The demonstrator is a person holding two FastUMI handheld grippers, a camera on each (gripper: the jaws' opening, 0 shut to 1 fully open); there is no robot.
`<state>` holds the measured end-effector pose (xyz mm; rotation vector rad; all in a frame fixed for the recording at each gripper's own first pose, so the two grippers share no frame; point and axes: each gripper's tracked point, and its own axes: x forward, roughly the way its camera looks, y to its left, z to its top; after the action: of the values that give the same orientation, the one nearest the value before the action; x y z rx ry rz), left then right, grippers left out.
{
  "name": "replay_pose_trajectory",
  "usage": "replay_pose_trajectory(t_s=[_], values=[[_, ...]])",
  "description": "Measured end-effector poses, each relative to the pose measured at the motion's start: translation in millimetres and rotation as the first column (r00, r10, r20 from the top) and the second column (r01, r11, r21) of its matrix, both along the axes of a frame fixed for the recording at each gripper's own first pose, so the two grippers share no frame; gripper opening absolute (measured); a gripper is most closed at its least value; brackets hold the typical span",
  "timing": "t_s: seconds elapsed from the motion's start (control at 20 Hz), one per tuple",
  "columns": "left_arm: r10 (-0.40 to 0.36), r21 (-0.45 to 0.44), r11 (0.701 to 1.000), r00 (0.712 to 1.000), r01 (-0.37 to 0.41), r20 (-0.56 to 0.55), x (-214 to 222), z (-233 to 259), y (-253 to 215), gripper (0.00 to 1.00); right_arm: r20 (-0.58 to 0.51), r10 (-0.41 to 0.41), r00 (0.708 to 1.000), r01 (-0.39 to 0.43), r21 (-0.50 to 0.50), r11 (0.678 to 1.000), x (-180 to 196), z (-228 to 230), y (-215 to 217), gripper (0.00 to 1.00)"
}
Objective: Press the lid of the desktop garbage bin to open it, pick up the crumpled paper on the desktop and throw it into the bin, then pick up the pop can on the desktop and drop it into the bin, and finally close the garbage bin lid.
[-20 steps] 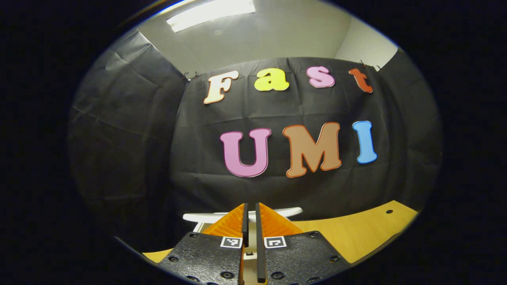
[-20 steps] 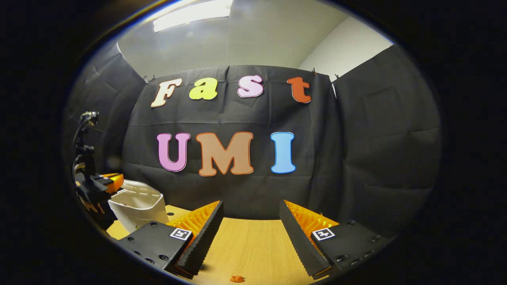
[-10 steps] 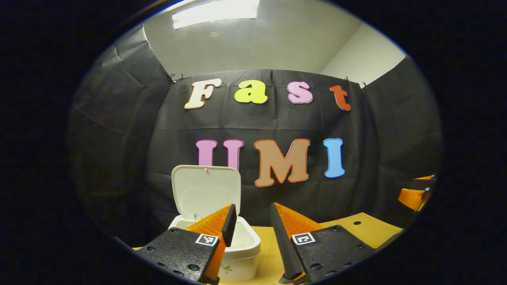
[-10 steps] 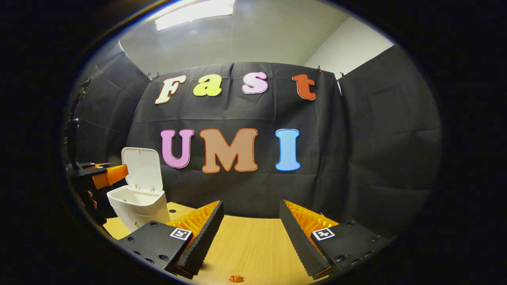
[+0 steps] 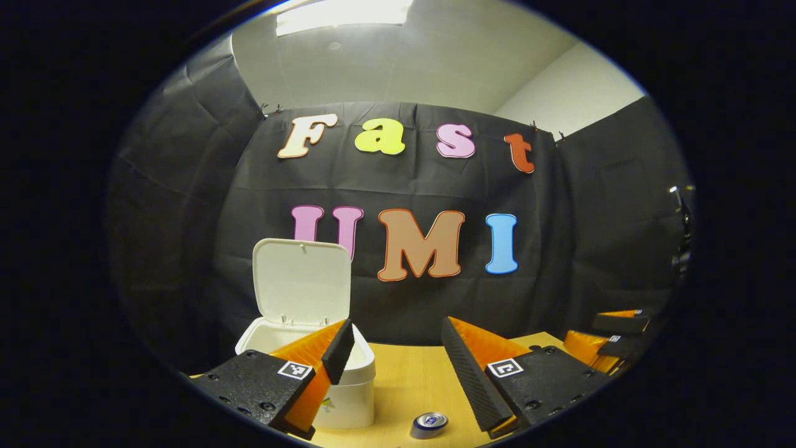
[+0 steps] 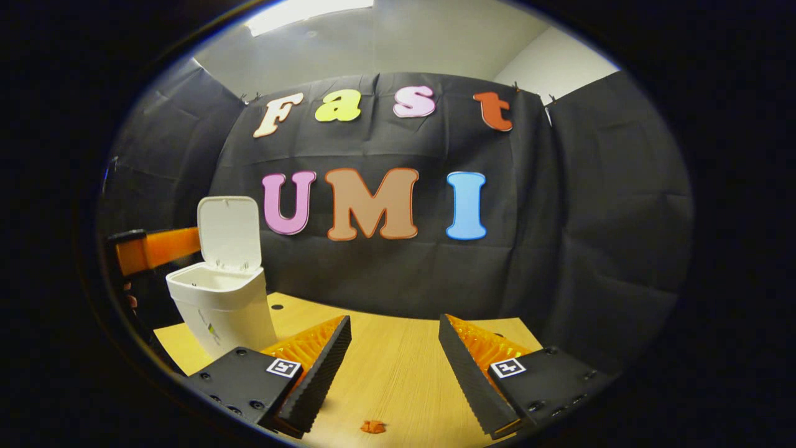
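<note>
The white desktop bin (image 5: 348, 398) stands at the left of the wooden table with its lid (image 5: 303, 283) raised upright. My left gripper (image 5: 397, 325) is open and holds nothing; its left finger overlaps the bin's rim. A pop can (image 5: 429, 424) stands low between its fingers, near the front. In the right gripper view the bin (image 6: 224, 308) with its lid (image 6: 229, 231) up is at the left. My right gripper (image 6: 394, 322) is open over bare table. A small orange crumpled scrap (image 6: 373, 426) lies low between its fingers.
The wooden table (image 6: 385, 379) runs back to the black cloth wall. The right gripper (image 5: 612, 341) sits at the far right of the left gripper view. The left gripper (image 6: 155, 247) shows beside the bin at the left edge of the right gripper view.
The left gripper went from shut to open and drew back from the bin, and the lid sprang up. The pop can came into view. The right gripper tipped slightly downward.
</note>
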<state>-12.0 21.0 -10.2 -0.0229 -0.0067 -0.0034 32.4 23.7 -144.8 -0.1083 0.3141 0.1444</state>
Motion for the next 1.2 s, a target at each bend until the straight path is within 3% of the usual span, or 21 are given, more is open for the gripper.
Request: replay_pose_trajectory(t_s=[0.2,0.5,0.95,1.2], values=[[-0.001,0.043,0.999,1.000,0.001,0.001,-8,0,0,0.92,-0.173,0.037,0.984,-0.043,-0.027,0.999,-10,-72,9,0.95],[0.025,0.051,0.998,0.999,-0.022,-0.043,-17,-13,11,0.91,-0.399,0.045,0.916,-0.077,-0.065,0.995,-33,-166,8,0.95],[0.056,0.102,0.994,0.997,-0.050,-0.060,-28,-13,25,0.91,-0.543,0.028,0.839,-0.128,-0.147,0.981,-48,-255,3,0.96],[0.091,0.129,0.988,0.992,-0.080,-0.084,-32,-19,40,0.92,-0.621,0.038,0.783,-0.156,-0.137,0.978,-52,-288,5,0.94]])
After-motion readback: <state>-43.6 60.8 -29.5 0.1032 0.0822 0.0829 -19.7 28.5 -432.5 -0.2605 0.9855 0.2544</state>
